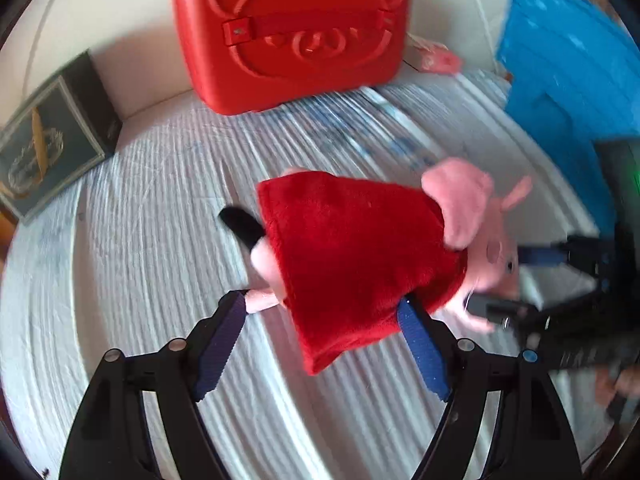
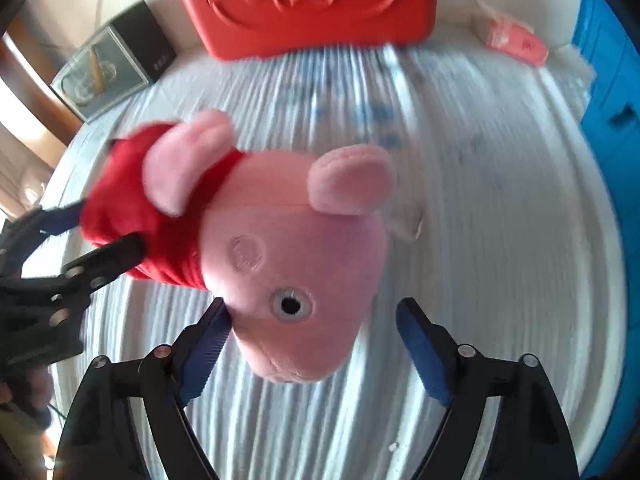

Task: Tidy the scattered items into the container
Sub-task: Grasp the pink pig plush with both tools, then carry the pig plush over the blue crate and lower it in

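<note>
A pink plush pig (image 1: 360, 248) in a red dress hangs over the white ribbed cover (image 1: 140, 240). My left gripper (image 1: 323, 302) is shut on the dress, one finger at the pink leg and the other tucked under the hem. In the right wrist view the pig's head (image 2: 296, 264) fills the space between the fingers of my right gripper (image 2: 312, 305). The left pad touches the cheek and the right pad stands clear of it. The left gripper (image 2: 108, 224) shows there pinching the dress. A blue bin (image 1: 560, 72) stands at the right.
A red hard case (image 1: 292, 28) with a pig face moulded in it leans at the back. A dark box (image 1: 52, 140) with a framed picture lies at the back left. A small pink-red packet (image 2: 516, 40) sits by the blue bin (image 2: 612, 120).
</note>
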`<state>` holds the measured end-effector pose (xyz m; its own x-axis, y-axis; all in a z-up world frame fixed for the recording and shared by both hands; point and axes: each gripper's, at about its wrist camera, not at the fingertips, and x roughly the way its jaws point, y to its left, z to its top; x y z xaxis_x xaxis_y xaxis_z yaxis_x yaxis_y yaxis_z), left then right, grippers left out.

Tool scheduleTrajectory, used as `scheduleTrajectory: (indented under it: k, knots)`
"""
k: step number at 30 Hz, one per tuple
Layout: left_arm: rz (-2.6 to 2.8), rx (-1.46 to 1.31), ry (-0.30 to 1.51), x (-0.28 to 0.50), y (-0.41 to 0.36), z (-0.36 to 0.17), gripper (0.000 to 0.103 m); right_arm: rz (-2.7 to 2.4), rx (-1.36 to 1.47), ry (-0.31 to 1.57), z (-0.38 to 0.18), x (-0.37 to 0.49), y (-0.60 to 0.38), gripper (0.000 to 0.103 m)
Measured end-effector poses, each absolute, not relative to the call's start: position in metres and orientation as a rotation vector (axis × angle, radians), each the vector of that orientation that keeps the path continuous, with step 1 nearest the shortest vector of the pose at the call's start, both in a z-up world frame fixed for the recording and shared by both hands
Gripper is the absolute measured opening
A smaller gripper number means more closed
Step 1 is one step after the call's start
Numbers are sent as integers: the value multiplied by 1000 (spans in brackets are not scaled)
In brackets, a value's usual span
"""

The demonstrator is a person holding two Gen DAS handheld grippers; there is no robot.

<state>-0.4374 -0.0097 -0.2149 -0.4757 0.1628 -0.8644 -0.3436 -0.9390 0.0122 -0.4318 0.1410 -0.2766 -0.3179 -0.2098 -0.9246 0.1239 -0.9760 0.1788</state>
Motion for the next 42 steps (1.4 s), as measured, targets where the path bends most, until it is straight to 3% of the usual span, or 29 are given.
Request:
scheduleTrajectory:
  k: [3, 6, 15, 16, 18, 21, 23, 31, 42]
  knots:
    - [2463, -1378, 342, -434, -4, -218, 81, -2390, 1691, -124, -278, -428, 144, 84]
    - [2449, -1389, 321, -441, 0, -223, 88, -2403, 1676, -52, -274, -425, 138, 90]
    - [2393, -1409, 212, -459, -1, -240, 93, -2422, 1613, 2, -285, -438, 144, 98]
    - [2379, -1404, 197, -460, 1, -242, 92, -2414, 1606, 2, -286, -441, 144, 96]
    - [2352, -1381, 213, -457, 11, -245, 76, -2353, 1602, 17, -292, -444, 137, 71]
    - [2411, -1325, 261, -448, 17, -237, 70, -2373, 1581, 231, -293, -441, 117, 65]
    - [2421, -1307, 229, -445, 14, -230, 67, -2384, 1557, 121, -287, -440, 126, 63]
    - [2512, -1138, 252, -415, 16, -166, 67, -2471, 1391, 134, -231, -421, 131, 62]
    - [2595, -761, 265, -317, 25, -36, 67, -2687, 1087, 131, -103, -324, 143, 62]
